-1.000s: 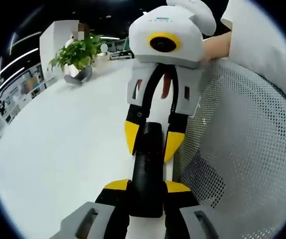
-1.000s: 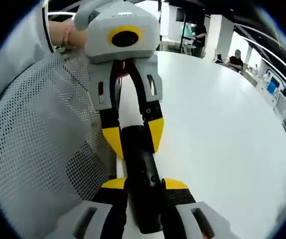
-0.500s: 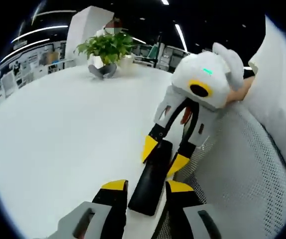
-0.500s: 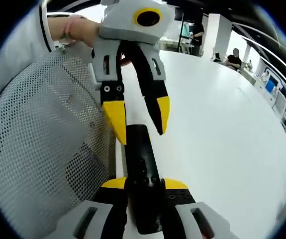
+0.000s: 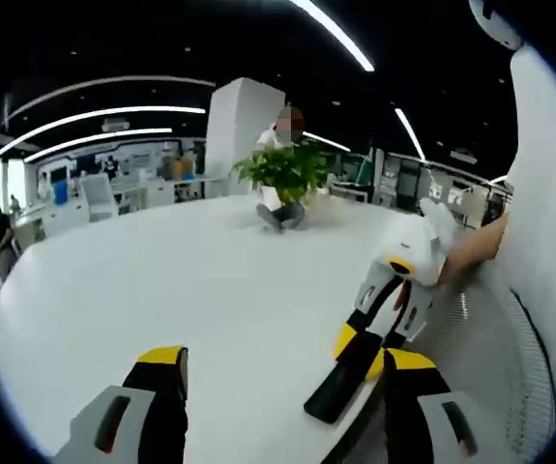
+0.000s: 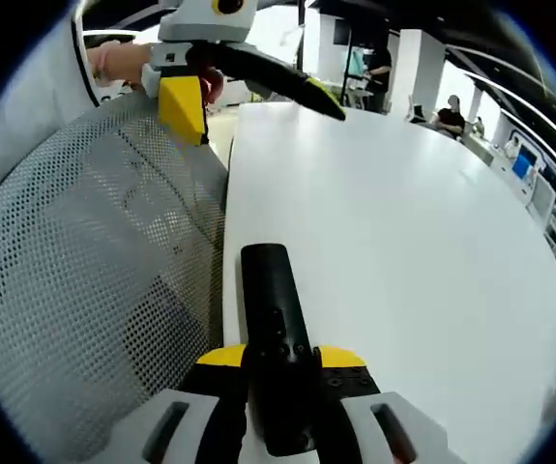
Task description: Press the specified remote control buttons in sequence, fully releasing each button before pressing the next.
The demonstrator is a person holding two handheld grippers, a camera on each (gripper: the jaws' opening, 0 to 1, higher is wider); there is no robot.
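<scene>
- Remote control, black and slim, lies on the white surface close to its edge, with its near end clamped between my right tongs; small buttons show along its top face.
- My right tongs are closed narrow on that near end, the 2 yellow-tipped jaws pressed against the remote's sides.
- In the left gripper view the same remote control lies flat near the surface's edge, held at its far end by my right tongs.
- My left tongs stand wide and hold nothing; the 2 jaws rise well apart at the bottom of the left gripper view, and the remote sits just inside the right-hand jaw.
- In the right gripper view my left tongs hang above the surface's far edge, well apart from the remote, jaws spread wide.
- A mesh chair back sits just beside the surface's edge.
- A potted plant stands on the far part of the surface.
</scene>
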